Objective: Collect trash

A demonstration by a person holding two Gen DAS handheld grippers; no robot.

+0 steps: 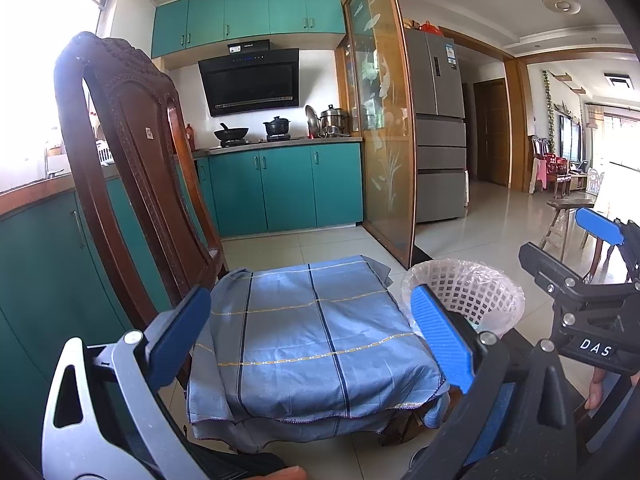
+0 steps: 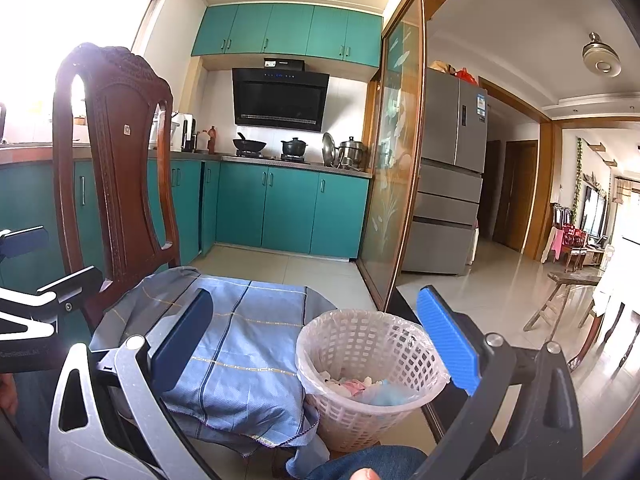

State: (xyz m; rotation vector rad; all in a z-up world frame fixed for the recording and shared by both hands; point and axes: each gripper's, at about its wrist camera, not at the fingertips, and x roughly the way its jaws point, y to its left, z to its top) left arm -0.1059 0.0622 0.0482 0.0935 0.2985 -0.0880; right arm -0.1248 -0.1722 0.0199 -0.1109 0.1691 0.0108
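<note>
A white lattice trash basket (image 2: 372, 364) with a clear plastic liner stands on the floor right of the chair; crumpled pink, white and blue scraps (image 2: 360, 390) lie in it. It also shows in the left wrist view (image 1: 468, 296). A blue checked cloth (image 1: 316, 340) covers the chair seat, bare of trash. My left gripper (image 1: 312, 340) is open and empty above the cloth. My right gripper (image 2: 316, 344) is open and empty, above the cloth's right edge and the basket; it also shows in the left wrist view (image 1: 592, 272).
A carved wooden chair back (image 1: 128, 152) rises at the left. Teal kitchen cabinets (image 1: 284, 192) and a stove with pots stand behind. A glass sliding door (image 1: 384, 128), a grey fridge (image 1: 440, 128) and a wooden stool (image 2: 568, 300) are at the right.
</note>
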